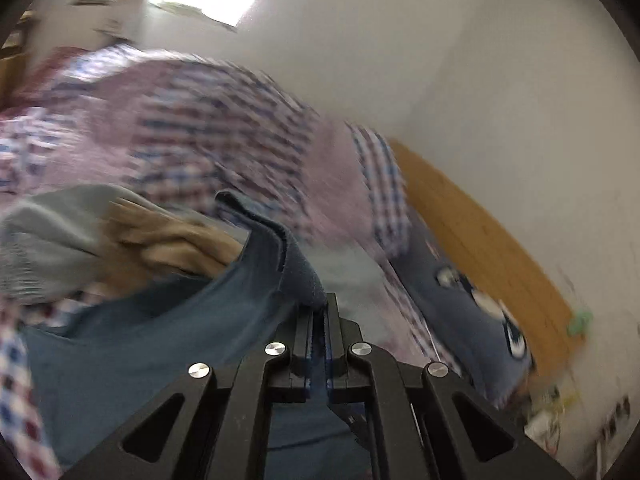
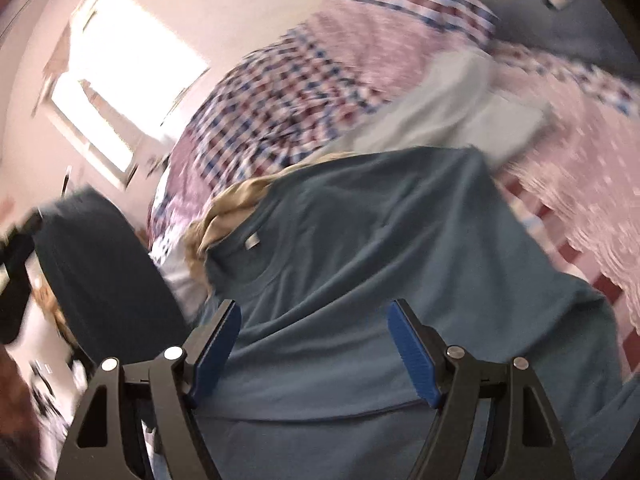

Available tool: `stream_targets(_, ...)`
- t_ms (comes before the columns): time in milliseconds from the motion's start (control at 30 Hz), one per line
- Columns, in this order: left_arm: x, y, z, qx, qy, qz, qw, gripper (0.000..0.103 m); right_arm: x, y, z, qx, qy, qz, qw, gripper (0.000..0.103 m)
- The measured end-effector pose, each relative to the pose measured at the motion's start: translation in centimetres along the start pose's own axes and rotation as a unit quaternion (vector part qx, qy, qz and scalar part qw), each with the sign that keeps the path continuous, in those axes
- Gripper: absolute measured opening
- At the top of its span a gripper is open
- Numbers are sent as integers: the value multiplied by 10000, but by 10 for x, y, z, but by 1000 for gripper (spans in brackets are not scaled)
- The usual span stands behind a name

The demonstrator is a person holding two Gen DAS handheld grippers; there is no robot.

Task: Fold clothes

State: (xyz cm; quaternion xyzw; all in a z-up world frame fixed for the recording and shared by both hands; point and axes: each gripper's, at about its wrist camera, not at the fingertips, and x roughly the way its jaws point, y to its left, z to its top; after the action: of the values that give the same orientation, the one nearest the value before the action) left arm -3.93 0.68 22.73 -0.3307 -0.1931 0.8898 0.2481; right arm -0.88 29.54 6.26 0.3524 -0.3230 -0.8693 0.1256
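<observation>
Teal-blue shirt (image 2: pixel 360 264); bedding (image 2: pixel 288 80) checked red, blue and white (pinkish where blurred); tan cloth (image 1: pixel 176 240); pale grey cloth (image 2: pixel 452 108); blue pads (image 2: pixel 412 352).

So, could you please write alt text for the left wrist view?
The left tool is shut on a fold of a blue shirt, lifted above a bed with a checked quilt. A grey garment and a tan one lie bunched behind the shirt; the picture is motion-blurred.
</observation>
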Motion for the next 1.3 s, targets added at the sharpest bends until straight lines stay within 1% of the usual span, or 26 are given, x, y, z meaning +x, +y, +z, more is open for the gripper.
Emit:
stream_targets(100,40,-9,-22,-41,396,-110,9991,3,-5,-30,10,605,31,93,9981,79)
stream_targets(133,54,-12,-35,-84,578,-136,9982,3,-7,-40,13,811,53,122,9966,79)
stream_targets(233,101,-13,-72,-305,1281,-86,9913,4,-9,-63,18,1231,151,184,9921,80)
stream_targets(300,129,-9,-95,-435,1818,-10,9824,17,-13,-73,20,1370,140,134,9904,80)
stream_targets(333,135,-8,-102,-479,1938,-45,9799,38,-15,-75,21,1366,126,106,9905,80)
stream_targets(367,140,-7,-109,-521,2039,-86,9776,56,-17,-77,22,1359,112,77,9906,80)
stream_targets(400,139,-8,-116,-548,2058,-181,9769,62,-20,-78,24,1352,97,49,9908,80)
stream_targets(433,137,-9,-118,-549,2035,-295,9771,68,-21,-79,24,1326,86,26,9911,80)
stream_targets(500,130,-13,-121,-546,1979,-527,9773,69,-24,-81,26,1273,62,-19,9918,80)
stream_targets(533,124,-13,-119,-525,1935,-581,9780,69,-26,-82,27,1247,50,-42,9922,80)
stream_targets(600,101,-5,-111,-528,1685,-536,9828,69,-25,-80,28,1113,67,-71,9937,79)
stream_targets(633,89,4,-107,-549,1533,-410,9858,69,-24,-78,28,1045,76,-86,9945,79)
stream_targets(700,63,23,-98,-590,1221,-136,9907,74,-23,-76,28,909,94,-115,9957,79)
stream_targets(733,42,38,-98,-567,978,132,9935,77,-23,-74,28,841,103,-129,9963,79)
stream_targets(800,12,63,-101,-537,659,503,9951,78,-21,-71,29,705,121,-158,9973,79)
stream_targets(900,-36,114,-115,-737,227,1125,9907,78,-15,-57,25,329,181,-237,9990,79)
stream_targets(933,-48,130,-122,-846,138,1301,9878,78,-14,-53,24,236,169,-271,9992,79)
stream_targets(967,-61,151,-131,-1007,71,1533,9830,78,-13,-49,22,144,156,-306,9993,79)
stream_targets(1000,-68,166,-139,-1149,68,1678,9791,78,-11,-46,20,51,143,-341,9993,79)
stream_targets(1067,-79,193,-154,-1488,49,1792,9725,78,-9,-39,17,-133,117,-410,9990,79)
stream_targets(1133,-84,213,-169,-1782,-42,1710,9690,78,-6,-31,14,-318,90,-480,9983,79)
stream_targets(1233,-78,216,-172,-1778,95,1723,9688,77,-2,-21,10,-595,50,-584,9965,79)
stream_targets(1267,-78,212,-169,-1618,62,1814,9700,77,-1,-17,8,-687,37,-618,9957,79)
stream_targets(1300,-76,210,-166,-1543,26,1800,9715,77,0,-14,7,-764,12,-647,9950,79)
